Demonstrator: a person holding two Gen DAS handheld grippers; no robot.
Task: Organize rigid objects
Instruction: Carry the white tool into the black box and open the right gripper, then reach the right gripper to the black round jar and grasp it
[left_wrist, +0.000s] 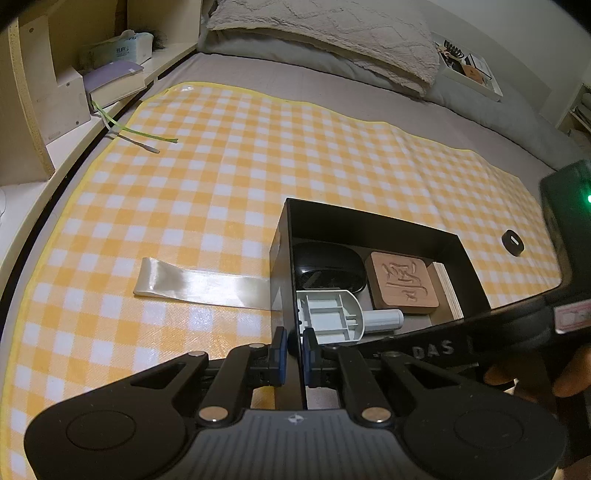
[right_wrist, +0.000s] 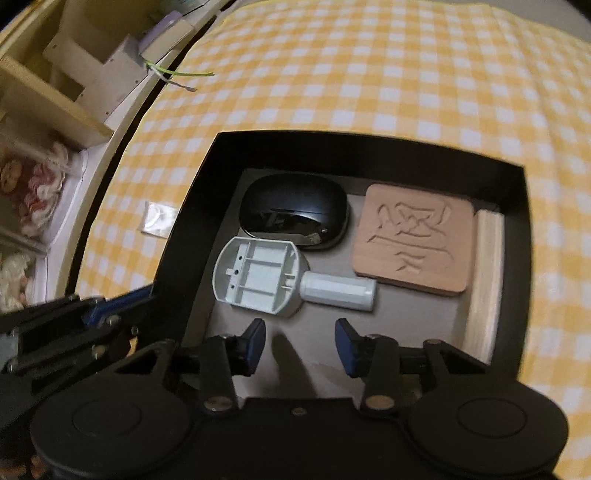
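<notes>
Box wall (left_wrist: 463, 258) hides most of the plywood piece (left_wrist: 448, 291)

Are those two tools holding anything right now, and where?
The left tool pinches the black box's near-left wall; the right tool holds nothing.

The left gripper (left_wrist: 294, 347) pinches the near wall of an open black rectangular box (left_wrist: 369, 221) on a yellow-and-white checked mat (left_wrist: 221, 166), with a carved wooden square tile (left_wrist: 402, 282) inside.

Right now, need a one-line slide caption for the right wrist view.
Open right gripper above black box holding a mouse, carved wooden tile and grey plastic part.
</notes>
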